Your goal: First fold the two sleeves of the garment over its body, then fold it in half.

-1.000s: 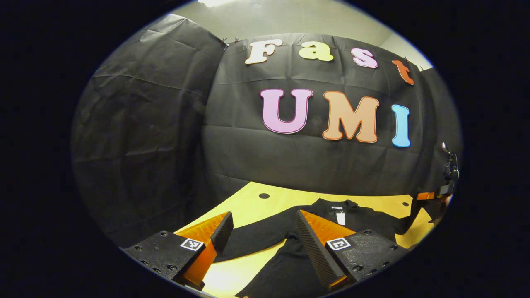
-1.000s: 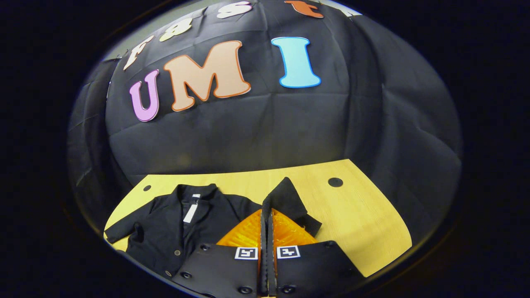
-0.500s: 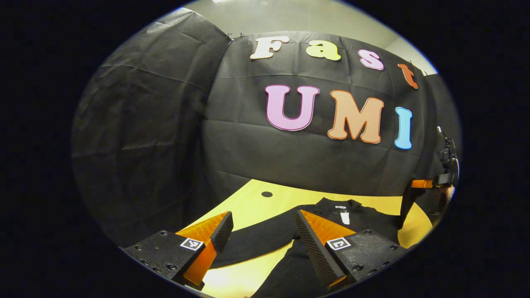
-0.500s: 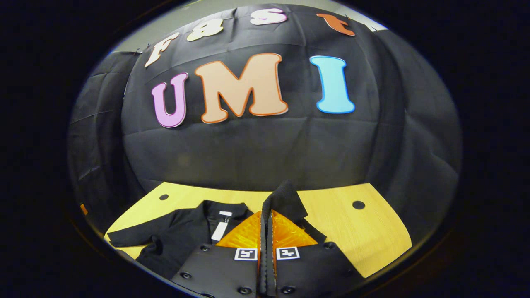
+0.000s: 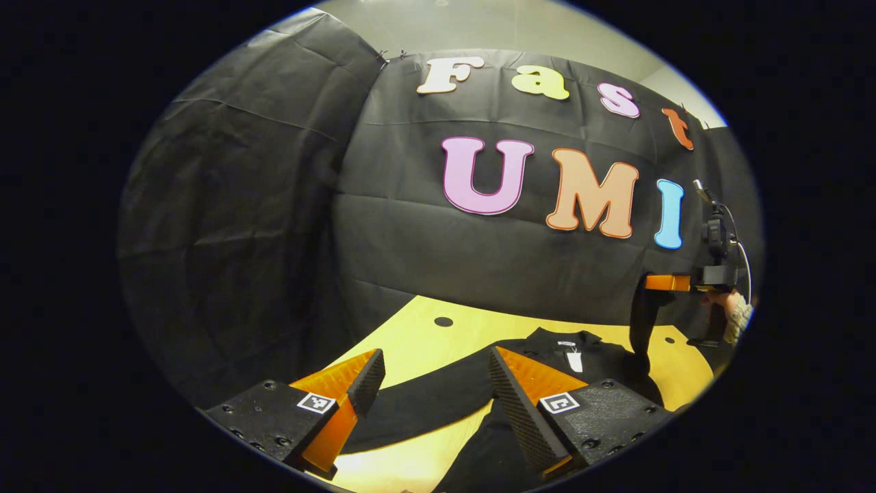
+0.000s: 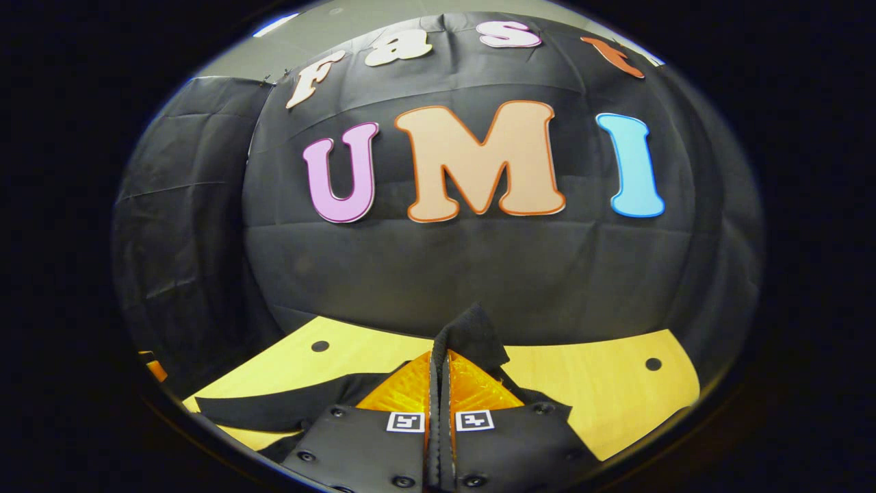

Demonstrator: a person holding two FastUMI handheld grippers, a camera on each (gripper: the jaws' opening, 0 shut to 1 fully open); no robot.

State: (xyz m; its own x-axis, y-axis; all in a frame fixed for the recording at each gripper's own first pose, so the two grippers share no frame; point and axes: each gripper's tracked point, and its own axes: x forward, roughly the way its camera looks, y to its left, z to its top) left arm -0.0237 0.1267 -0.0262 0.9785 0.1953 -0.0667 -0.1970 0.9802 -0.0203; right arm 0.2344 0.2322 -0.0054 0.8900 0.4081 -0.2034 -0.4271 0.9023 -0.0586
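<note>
Right gripper (image 6: pixel 441 356), low centre, is clamped on a sleeve (image 6: pixel 472 335), lifted to fold over the garment (image 5: pixel 547 356); left gripper (image 5: pixel 431 383) gapes empty above the bench (image 5: pixel 424 335).

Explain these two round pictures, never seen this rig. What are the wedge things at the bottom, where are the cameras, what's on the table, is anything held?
No robot here: a person holds a two-finger gripper in each hand, and each gripper carries a fisheye camera looking along its own fingers. Those fingers are the wedges at the bottom.

In the left gripper view, the left gripper is open, poised above a black garment lying on a yellow wooden table. Its near sleeve lies stretched out flat. Far right in that view, a hand holds the right gripper, with the other sleeve hanging from it.

In the right gripper view, the right gripper is shut on that sleeve end, lifted off the table.
</note>
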